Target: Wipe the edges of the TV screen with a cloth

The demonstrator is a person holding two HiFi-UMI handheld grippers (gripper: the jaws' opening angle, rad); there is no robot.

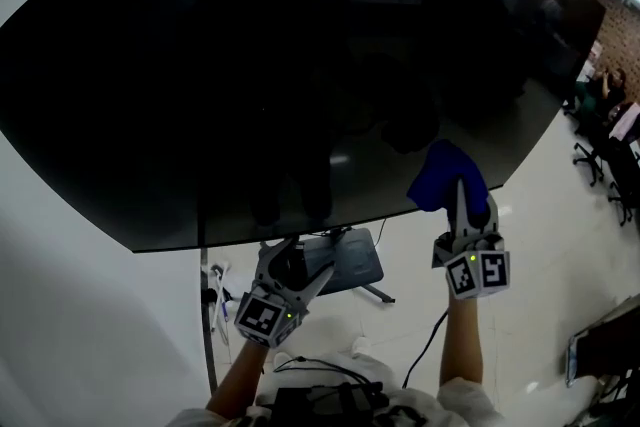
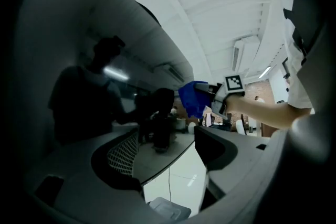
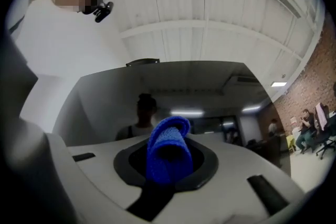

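Observation:
A large black TV screen [image 1: 280,65] fills most of the head view. Its lower edge slants up toward the right. My right gripper [image 1: 462,205] is shut on a folded blue cloth [image 1: 445,177], which rests against the screen's lower right edge. In the right gripper view the cloth [image 3: 168,149] stands rolled between the jaws, with the screen [image 3: 210,86] close behind it. My left gripper [image 1: 295,263] hangs just under the bottom edge, open and holding nothing. In the left gripper view the screen [image 2: 79,60] is at the left, with the blue cloth [image 2: 193,98] and the right gripper beyond it.
A grey stand base [image 1: 345,260] sits on the white floor below the TV. A black cable [image 1: 428,345] and a white power strip [image 1: 218,283] lie nearby. Office chairs [image 1: 600,165] and seated people are at the far right, by a brick wall.

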